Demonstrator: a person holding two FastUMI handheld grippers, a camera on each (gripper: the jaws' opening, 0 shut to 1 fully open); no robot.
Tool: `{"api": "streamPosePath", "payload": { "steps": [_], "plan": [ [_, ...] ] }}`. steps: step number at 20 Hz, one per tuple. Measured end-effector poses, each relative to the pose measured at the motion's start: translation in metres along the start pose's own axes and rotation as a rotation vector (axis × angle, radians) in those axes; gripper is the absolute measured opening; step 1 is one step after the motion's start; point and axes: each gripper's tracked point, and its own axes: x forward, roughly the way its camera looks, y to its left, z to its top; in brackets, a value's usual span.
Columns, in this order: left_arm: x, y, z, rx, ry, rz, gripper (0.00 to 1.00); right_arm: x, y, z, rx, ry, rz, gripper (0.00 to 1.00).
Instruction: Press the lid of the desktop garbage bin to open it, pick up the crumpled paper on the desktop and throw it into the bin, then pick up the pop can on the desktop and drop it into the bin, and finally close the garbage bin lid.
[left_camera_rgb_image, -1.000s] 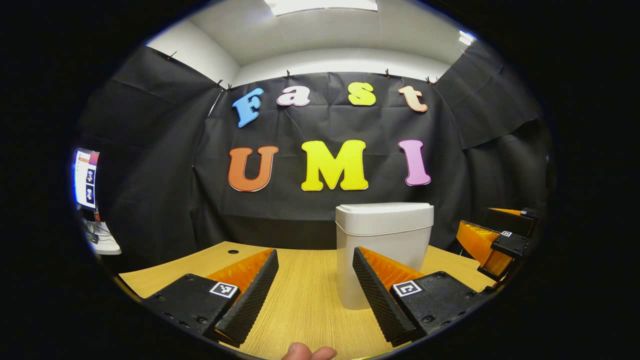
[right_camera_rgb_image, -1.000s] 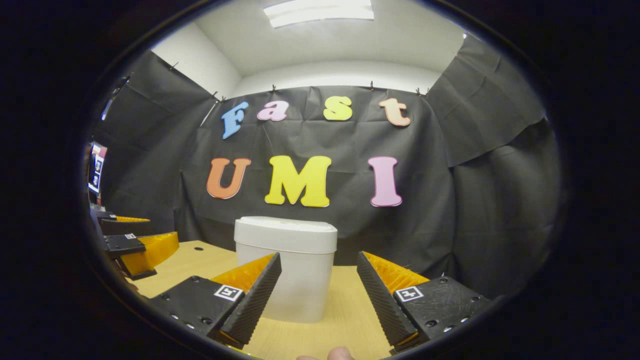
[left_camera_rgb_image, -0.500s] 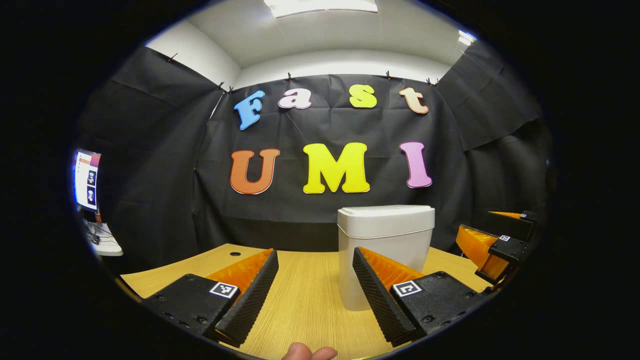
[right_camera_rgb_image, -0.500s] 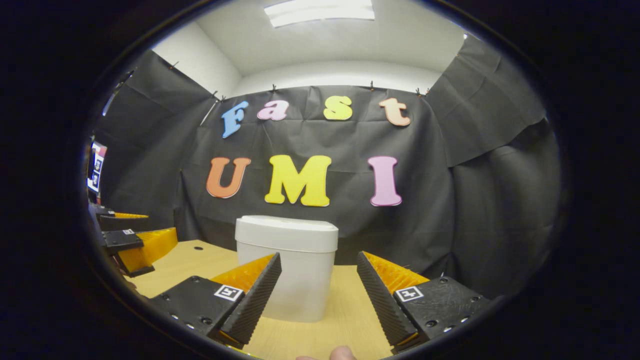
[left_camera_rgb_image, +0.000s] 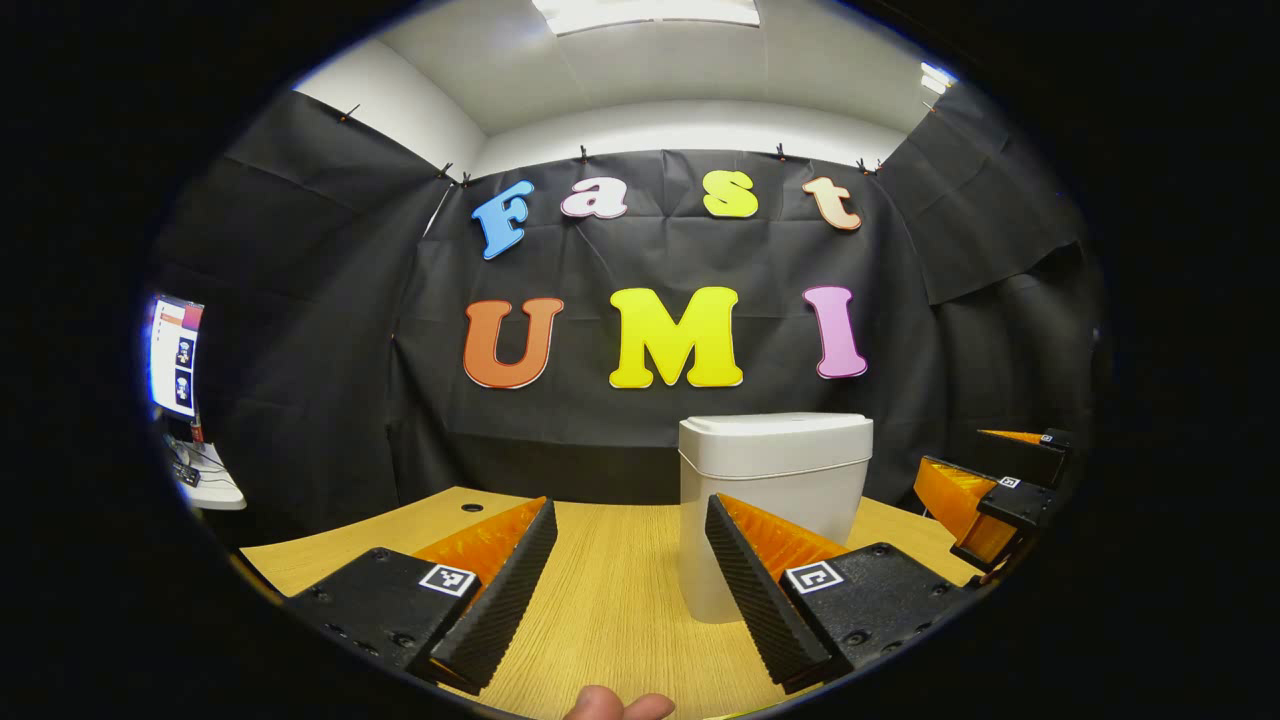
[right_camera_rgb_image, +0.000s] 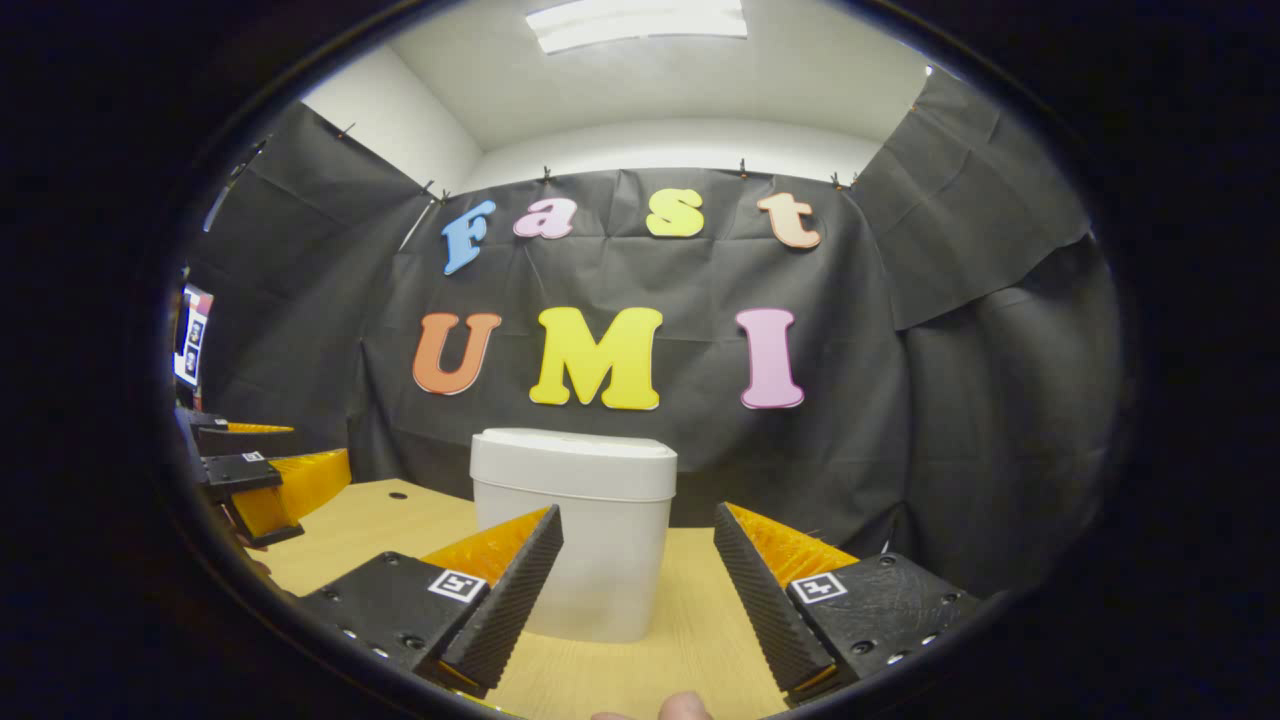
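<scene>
A white desktop bin (left_camera_rgb_image: 770, 500) with its lid (left_camera_rgb_image: 775, 440) down stands on the wooden table (left_camera_rgb_image: 610, 590), ahead and a little right of my left gripper (left_camera_rgb_image: 630, 520). That gripper is open with nothing between its fingers. In the right gripper view the same bin (right_camera_rgb_image: 590, 540) stands ahead and a little left, lid (right_camera_rgb_image: 573, 465) closed. My right gripper (right_camera_rgb_image: 635, 525) is open and holds nothing. The right gripper (left_camera_rgb_image: 985, 490) also appears at the right edge of the left gripper view, and the left gripper (right_camera_rgb_image: 265, 480) at the left edge of the right gripper view.
The table has a small round hole (left_camera_rgb_image: 471, 507) at its far left. A screen (left_camera_rgb_image: 172, 355) and a white shelf (left_camera_rgb_image: 205, 485) sit beyond the booth at the left. A fingertip (left_camera_rgb_image: 610, 704) shows at the bottom edge.
Both views have drifted slightly; the bin sits a touch lower in the left gripper view and the other gripper has slid a little lower. Both grippers stay open.
</scene>
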Motion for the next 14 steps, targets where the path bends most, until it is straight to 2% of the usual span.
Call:
{"api": "streamPosePath", "payload": {
  "steps": [2, 14],
  "plan": [
    [0.0001, 0.0007, -0.0014, 0.002, 0.002, 0.0, 0.96, 0.0002, 0.0003, -0.0009, 0.0, 0.0, 0.001, 0.96],
    [-0.0006, 0.0008, 0.0024, 0.015, -0.01, -0.003, 0.96, -0.0027, 0.0047, 0.0005, 0.004, -0.003, 0.011, 0.94]
  ]
}}
